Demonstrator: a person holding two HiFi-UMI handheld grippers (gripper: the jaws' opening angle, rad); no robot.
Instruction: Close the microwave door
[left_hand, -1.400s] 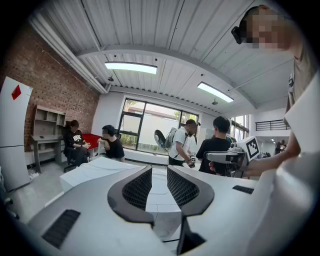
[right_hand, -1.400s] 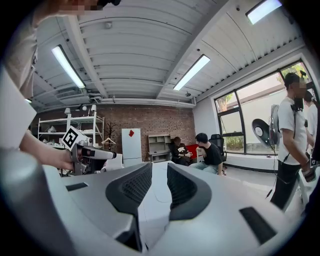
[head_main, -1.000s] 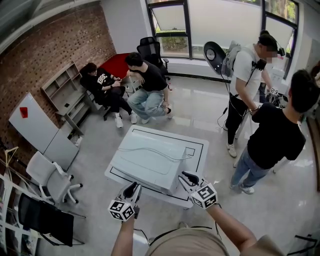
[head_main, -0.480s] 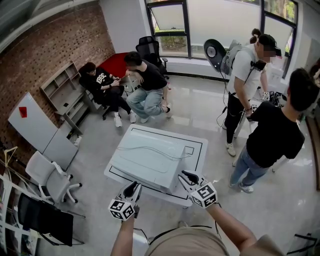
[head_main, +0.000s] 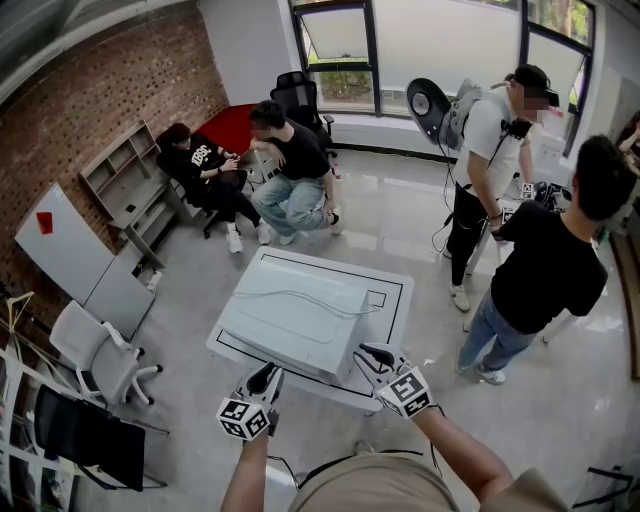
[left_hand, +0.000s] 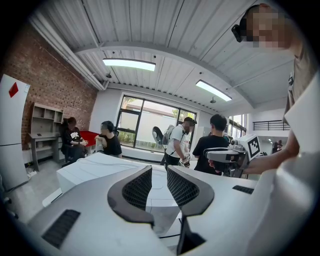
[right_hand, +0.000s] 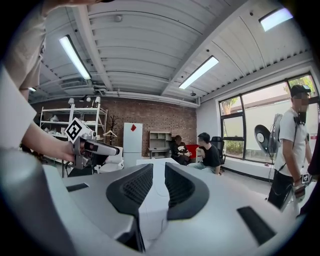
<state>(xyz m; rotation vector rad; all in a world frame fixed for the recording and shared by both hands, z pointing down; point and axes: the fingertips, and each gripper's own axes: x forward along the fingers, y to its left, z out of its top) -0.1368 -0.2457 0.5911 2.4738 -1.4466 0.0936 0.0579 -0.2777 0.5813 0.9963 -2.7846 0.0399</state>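
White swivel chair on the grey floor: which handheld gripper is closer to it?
Left. The left gripper sits on the white swivel chair side of the white table front; the right gripper is farther away, toward the opposite front corner.

At centre, microwave (head_main: 300, 320) on the tabletop (head_main: 393, 310), with left gripper (head_main: 265, 378) and right gripper (head_main: 372, 355) side by side at its near edge. Behind, toward the far left, two seated people (head_main: 295, 165) below the windows (head_main: 440, 40); at right, two standing people (head_main: 545, 265). Along the left wall, shelf unit (head_main: 125, 185) and, nearer, office chair (head_main: 100, 355).
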